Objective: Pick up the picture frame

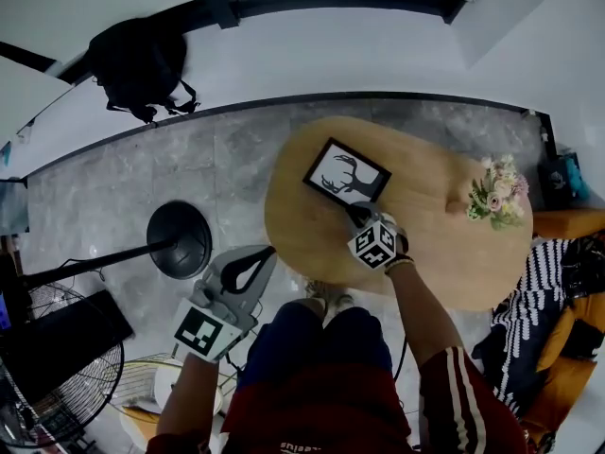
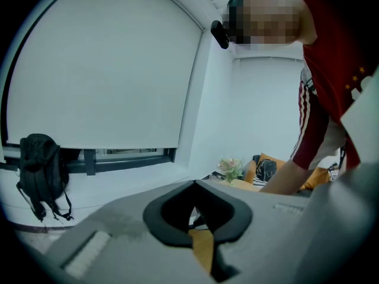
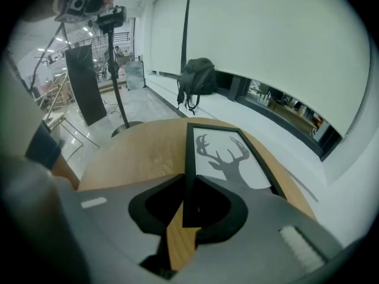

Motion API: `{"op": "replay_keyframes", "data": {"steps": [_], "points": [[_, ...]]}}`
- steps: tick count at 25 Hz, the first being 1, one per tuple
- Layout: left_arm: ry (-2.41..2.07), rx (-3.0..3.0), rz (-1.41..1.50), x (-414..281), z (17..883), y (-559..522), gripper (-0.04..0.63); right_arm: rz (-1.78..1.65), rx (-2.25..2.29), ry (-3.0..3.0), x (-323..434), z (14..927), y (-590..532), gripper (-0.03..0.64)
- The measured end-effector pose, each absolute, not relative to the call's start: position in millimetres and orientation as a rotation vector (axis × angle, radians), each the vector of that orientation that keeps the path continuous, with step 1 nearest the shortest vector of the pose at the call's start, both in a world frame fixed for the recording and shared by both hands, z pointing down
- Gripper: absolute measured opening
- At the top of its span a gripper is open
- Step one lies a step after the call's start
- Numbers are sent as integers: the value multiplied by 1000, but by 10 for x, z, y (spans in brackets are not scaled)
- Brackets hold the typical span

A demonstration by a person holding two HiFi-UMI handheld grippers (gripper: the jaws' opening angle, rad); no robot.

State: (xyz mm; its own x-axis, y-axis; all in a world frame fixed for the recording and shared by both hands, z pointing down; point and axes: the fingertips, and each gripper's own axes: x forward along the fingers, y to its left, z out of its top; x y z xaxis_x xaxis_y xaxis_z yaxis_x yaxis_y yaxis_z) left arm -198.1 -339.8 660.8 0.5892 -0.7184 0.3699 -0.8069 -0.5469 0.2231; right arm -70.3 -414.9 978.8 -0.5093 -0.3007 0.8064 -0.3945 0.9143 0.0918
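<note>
A black picture frame (image 1: pixel 346 173) with a deer silhouette lies on the oval wooden table (image 1: pixel 444 244). My right gripper (image 1: pixel 357 214) is shut on its near corner. In the right gripper view the jaws (image 3: pixel 188 179) clamp the frame's left black edge (image 3: pixel 189 152), and the deer print (image 3: pixel 228 155) stretches away with the frame tilted off the wood. My left gripper (image 1: pixel 267 252) hangs left of the table over the floor. Its jaws (image 2: pixel 194 185) are shut with nothing between them.
A small bouquet (image 1: pixel 498 190) stands at the table's right end. A black stand base (image 1: pixel 180 237) sits on the grey floor to the left, near a fan (image 1: pixel 57 386). A black backpack (image 1: pixel 140 64) rests on the window ledge. Striped cloth (image 1: pixel 539 291) lies at the right.
</note>
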Motion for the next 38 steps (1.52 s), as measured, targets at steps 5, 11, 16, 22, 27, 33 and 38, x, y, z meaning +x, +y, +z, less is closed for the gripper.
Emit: {"op": "replay_keyframes", "data": {"steps": [5, 11, 16, 22, 27, 33, 38], "points": [[-1224, 2458, 330, -1892, 6384, -3349, 2, 139, 526, -2149, -600, 9504, -4098, 66], [-1219, 2487, 304, -1720, 5920, -3280, 2, 143, 541, -2154, -439, 9054, -3959, 66], [-1207, 2516, 300, -1538, 5639, -3190, 2, 109, 543, -2161, -292, 8649, -3838, 66], [-1233, 2535, 270, -1361, 5331, -3079, 2, 52, 574, -2187, -88, 8031, -3770, 67], [-1248, 2558, 254, -1293, 5092, -2999, 2, 11, 604, -2207, 10, 7533, -3643, 67], [-1270, 2587, 270, -1151, 4809, -2944, 2, -30, 690, -2247, 197, 6862, -3407, 67], [-1240, 2650, 277, -1016, 4693, -2891, 2, -58, 811, -2289, 338, 6265, -3228, 67]]}}
